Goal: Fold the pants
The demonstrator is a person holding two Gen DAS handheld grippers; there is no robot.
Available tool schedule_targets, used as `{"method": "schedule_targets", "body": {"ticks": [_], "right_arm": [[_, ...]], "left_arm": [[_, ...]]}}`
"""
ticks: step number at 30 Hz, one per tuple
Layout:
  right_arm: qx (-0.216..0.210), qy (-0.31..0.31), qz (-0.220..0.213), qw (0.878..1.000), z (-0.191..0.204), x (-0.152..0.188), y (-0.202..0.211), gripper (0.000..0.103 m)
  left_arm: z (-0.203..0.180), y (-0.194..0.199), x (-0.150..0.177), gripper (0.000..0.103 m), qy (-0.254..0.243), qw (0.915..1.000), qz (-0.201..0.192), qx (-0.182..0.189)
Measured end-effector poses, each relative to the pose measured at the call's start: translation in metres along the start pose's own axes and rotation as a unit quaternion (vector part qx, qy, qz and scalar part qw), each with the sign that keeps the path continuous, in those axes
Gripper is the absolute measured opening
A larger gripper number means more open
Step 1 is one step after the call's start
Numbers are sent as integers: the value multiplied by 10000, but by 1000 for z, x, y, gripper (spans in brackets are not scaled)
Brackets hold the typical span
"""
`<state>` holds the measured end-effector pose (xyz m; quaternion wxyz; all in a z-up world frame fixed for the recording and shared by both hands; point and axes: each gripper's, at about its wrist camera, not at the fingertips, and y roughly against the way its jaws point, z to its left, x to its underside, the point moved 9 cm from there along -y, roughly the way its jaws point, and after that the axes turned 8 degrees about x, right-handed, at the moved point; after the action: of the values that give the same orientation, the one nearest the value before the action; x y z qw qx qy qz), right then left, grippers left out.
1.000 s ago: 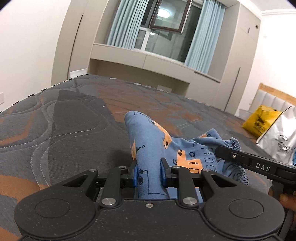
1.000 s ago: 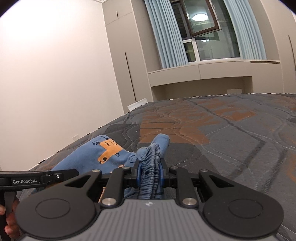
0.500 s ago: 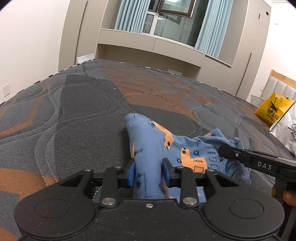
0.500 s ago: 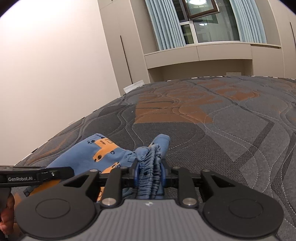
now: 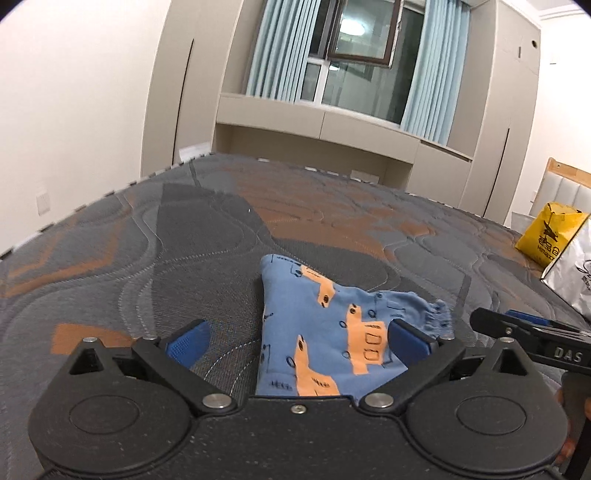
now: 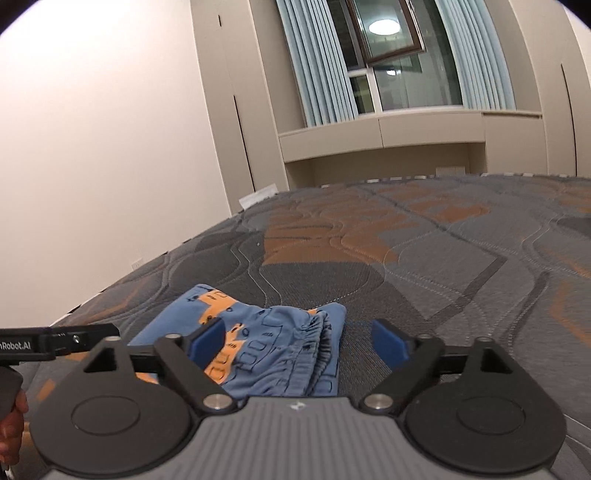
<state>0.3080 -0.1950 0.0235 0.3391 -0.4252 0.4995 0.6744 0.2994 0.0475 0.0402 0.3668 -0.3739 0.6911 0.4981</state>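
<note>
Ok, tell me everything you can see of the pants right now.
The pants are small, soft blue knit fabric printed with orange vehicles and dark outlines. They lie folded in a compact bundle on the quilted grey and orange mattress, with the gathered elastic waistband toward the right gripper. Both grippers are open: the left gripper straddles the near edge, one blue pad overlapping the cloth. Neither clamps it.

Pretty even indoor light, bit warm. You can see the ceiling lamp [image 6: 384, 26] reflected as a bright blob in the window [image 5: 364, 62]. The left wall [image 6: 92, 129] blows out near-white. Heavy fisheye bend with dark corners. Mattress [image 5: 207, 236] stays sharp, with only soft shadows.
</note>
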Motion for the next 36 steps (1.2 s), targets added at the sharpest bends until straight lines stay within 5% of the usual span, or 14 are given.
{"method": "schedule_targets", "body": {"ticks": [3,20,36], "right_arm": [[36,39,-156,9999,0,3,29,103],[389,172,-542,9976,1,69,160,103],[455,310,-566,9969,13,96,194,103]], "left_arm": [[-10,22,7,102,-36,10000,-48,16],[-45,131,91,102,-205,9987,-374,-293],[-46,156,109,102,-175,9989,-345,-281]]}}
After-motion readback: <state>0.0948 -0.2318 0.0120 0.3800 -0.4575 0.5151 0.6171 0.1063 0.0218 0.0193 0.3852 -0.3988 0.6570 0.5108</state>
